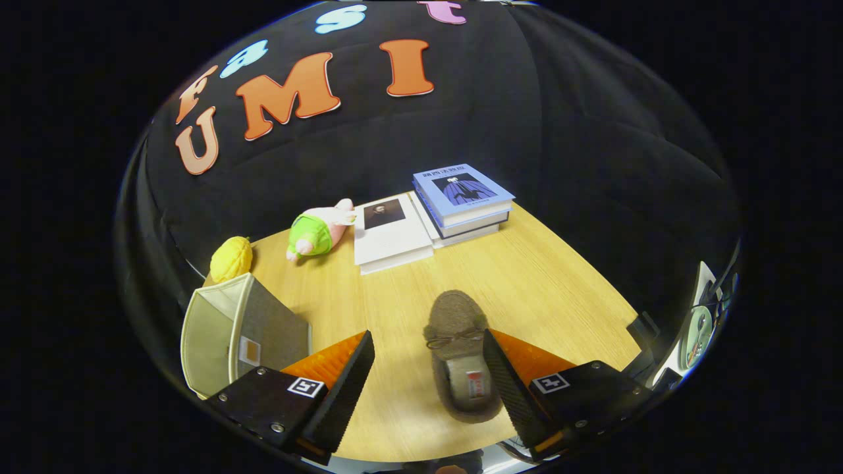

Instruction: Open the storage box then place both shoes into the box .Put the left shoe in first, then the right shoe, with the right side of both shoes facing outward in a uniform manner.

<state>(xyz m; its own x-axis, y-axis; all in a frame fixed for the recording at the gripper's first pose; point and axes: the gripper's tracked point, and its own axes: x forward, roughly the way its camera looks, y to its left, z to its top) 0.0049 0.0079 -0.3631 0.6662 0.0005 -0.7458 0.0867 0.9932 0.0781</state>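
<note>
A brown fuzzy moccasin shoe (458,349) with a small bow lies on the wooden table (546,289), toe pointing away from me. It rests between my fingers, close against the right finger (504,382), which covers part of its side. My gripper (428,368) is open, and the left finger is well apart from the shoe. The beige and grey storage box (230,332) stands to the left of the left finger, its open mouth showing a pale inside.
Beyond the shoe lie a white book (388,237) and a stack of books with a blue cover (461,197). A pink and green plush toy (319,230) and a yellow plush (232,258) sit behind the box. Some equipment stands off the table's right edge.
</note>
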